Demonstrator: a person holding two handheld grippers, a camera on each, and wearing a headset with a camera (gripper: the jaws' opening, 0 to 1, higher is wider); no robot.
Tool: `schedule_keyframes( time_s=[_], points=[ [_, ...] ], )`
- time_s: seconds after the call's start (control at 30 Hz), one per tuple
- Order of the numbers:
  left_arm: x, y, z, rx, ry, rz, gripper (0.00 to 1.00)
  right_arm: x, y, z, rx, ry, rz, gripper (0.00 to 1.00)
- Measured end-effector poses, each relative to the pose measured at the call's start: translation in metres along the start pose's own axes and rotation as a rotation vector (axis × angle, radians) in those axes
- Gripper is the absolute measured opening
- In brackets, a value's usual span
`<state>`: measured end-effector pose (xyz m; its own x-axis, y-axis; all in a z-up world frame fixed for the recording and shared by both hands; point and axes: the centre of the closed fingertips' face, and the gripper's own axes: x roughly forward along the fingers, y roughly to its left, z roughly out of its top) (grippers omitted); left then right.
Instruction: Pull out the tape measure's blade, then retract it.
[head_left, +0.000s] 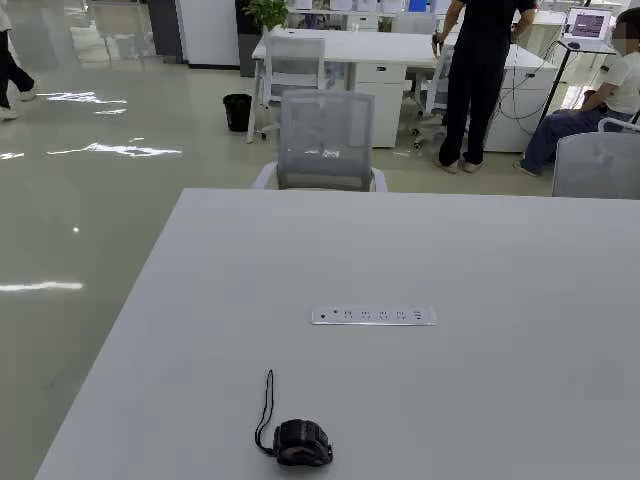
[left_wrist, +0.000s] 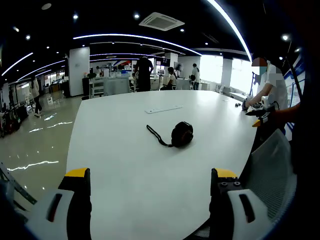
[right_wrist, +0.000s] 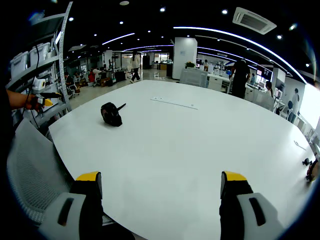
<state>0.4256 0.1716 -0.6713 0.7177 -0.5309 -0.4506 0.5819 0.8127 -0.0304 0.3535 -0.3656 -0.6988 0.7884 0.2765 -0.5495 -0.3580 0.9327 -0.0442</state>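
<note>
Black tape measure (left_wrist: 182, 134), blade in, lying on white table (left_wrist: 125, 165) ahead of left gripper (left_wrist: 151, 173) and well ahead-left of right gripper (right_wrist: 162, 176); both grippers' jaws spread wide, holding nothing.

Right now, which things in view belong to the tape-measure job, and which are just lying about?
Belongs to the job:
- tape measure, blade in, strap trailing beside it
- left gripper, open, short of it
- right gripper, open, short of it

Just lying about:
- power strip set in the table
- mesh chair
- black bin
</note>
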Motion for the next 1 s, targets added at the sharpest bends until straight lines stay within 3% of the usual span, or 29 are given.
schedule_keyframes(
  time_s=[0.33,0.7,1.0],
  points=[
    [-0.0033,0.0038,-0.001,-0.005,0.002,0.015,0.99,0.0026,-0.0037,-0.0015,-0.014,0.014,0.009,1.0],
    [-0.0013,0.0002,-0.0036,-0.012,0.007,0.008,0.99,0.0052,-0.0063,-0.0042,-0.006,0.018,0.002,1.0],
    [-0.0007,0.0003,-0.0033,-0.015,0.011,0.004,0.99,0.0048,-0.0067,-0.0012,-0.027,0.001,0.001,1.0]
  ],
)
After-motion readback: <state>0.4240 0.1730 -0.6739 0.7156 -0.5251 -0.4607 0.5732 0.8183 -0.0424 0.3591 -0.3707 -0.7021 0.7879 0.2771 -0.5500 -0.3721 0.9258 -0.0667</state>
